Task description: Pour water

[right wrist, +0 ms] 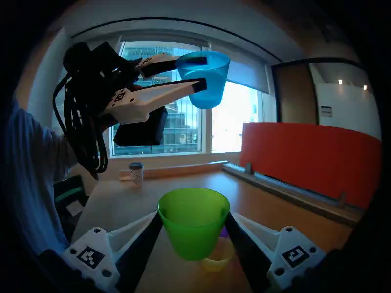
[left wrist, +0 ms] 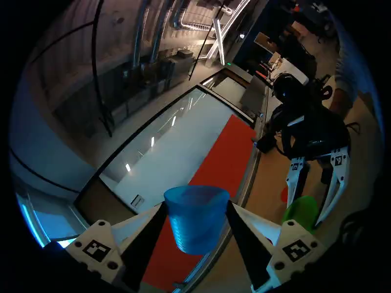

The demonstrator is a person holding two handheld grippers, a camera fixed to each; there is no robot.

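A blue plastic cup [left wrist: 197, 219] sits upright between the fingers of my left gripper [left wrist: 196, 222], which is shut on it. The right gripper view has that same blue cup [right wrist: 204, 78] raised high above the table, slightly tilted, in the left gripper [right wrist: 198, 73]. My right gripper [right wrist: 194, 229] is shut on a green cup [right wrist: 194, 227], held upright low over the wooden table [right wrist: 273, 205]. In the left gripper view the right gripper [left wrist: 317, 195] hangs at the right with the green cup [left wrist: 302, 211] between its fingers.
A small yellow cup [right wrist: 218, 256] and something purple [right wrist: 224, 232] lie on the table below the green cup. A small jar [right wrist: 136, 171] stands near the window sill. An orange partition [right wrist: 313, 158] runs along the table's right side. A person's blue sleeve [right wrist: 29, 185] is at the left.
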